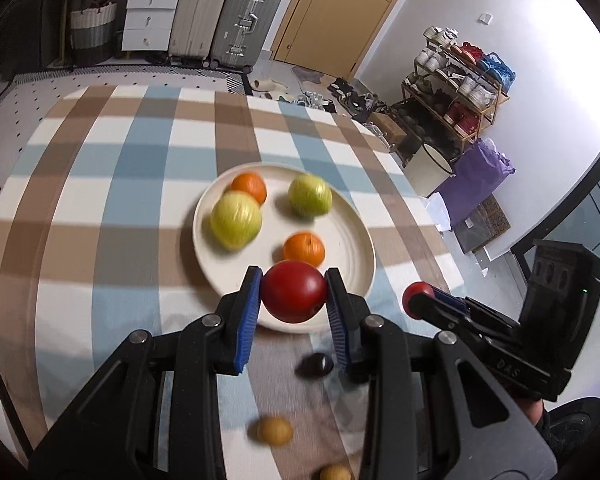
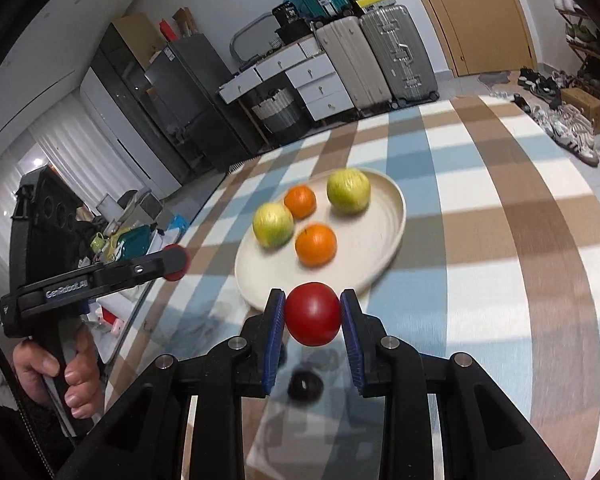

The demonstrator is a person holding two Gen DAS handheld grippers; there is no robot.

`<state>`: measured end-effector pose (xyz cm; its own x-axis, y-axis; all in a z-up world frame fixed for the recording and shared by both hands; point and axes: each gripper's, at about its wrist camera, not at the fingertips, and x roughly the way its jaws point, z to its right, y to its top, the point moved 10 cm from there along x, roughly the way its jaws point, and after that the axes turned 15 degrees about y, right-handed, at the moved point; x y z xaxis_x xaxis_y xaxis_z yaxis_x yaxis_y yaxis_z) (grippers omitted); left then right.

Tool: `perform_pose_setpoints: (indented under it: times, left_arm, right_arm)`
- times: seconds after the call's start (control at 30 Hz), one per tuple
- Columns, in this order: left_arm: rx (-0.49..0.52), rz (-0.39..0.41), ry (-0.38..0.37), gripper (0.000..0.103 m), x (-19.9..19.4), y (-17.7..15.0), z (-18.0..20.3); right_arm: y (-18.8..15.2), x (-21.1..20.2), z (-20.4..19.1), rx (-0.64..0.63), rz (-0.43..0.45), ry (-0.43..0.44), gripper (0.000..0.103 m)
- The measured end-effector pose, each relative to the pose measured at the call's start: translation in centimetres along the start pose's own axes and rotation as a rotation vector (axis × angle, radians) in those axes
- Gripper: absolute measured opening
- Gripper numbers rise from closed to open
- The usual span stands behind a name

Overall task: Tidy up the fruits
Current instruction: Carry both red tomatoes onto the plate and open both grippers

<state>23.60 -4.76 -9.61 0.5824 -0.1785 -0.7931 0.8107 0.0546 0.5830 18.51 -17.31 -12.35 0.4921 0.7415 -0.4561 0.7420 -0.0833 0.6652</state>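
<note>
Left gripper [image 1: 294, 292] fingers [image 1: 249, 312] clamped on a red tomato [image 1: 294, 291] – blue pads touching both sides, fruit held just over the near rim of the cream plate [image 1: 352, 236]. Right gripper [image 2: 313, 314] fingers [image 2: 274, 332] clamped on a second red tomato [image 2: 313, 314], also at the plate's [image 2: 384, 240] near edge, slightly short of the rim.

Plate as landmark, sitting on the table [image 1: 100, 200] with the checked blue/brown/white cloth:
- on plate: two yellow-green apples [image 1: 236, 221] and [image 1: 310, 195], two oranges [image 1: 249, 187] and [image 1: 304, 249]
- far orange touches the left apple; near orange sits just beyond the left-held tomato
- right wrist view shows the same four: apples [image 2: 273, 225], [image 2: 348, 191], oranges [image 2: 300, 201], [image 2: 316, 245]
- off plate, nearer the camera: one dark round fruit [image 1: 315, 365] on the cloth under the left fingers, same kind of dark fruit [image 2: 305, 386] under the right fingers – cannot tell if it's the same one
- further toward the camera from the plate: two small yellow-orange fruits [image 1: 275, 431] and [image 1: 335, 473], lying apart

Each gripper shows in the other's view, to the plate's side, red fruit at its tip. Some motion blur on plate contents – fine surface detail unreadable
</note>
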Motion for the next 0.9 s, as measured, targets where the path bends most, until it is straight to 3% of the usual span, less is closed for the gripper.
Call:
perform_pose_setpoints:
  times: [0.37,0.9]
  left_arm:
    - [-0.018,-0.039,0.007,0.029,6.1,4.5,1.1]
    - [-0.010,-0.106,-0.011,0.029,12.9,5.3,2.8]
  right_arm:
    - [4.2,2.4,0.8,-0.029,0.010,0.008,0.029]
    - [5.2,6.3,5.0,0.004,-0.021,-0.021,0.029]
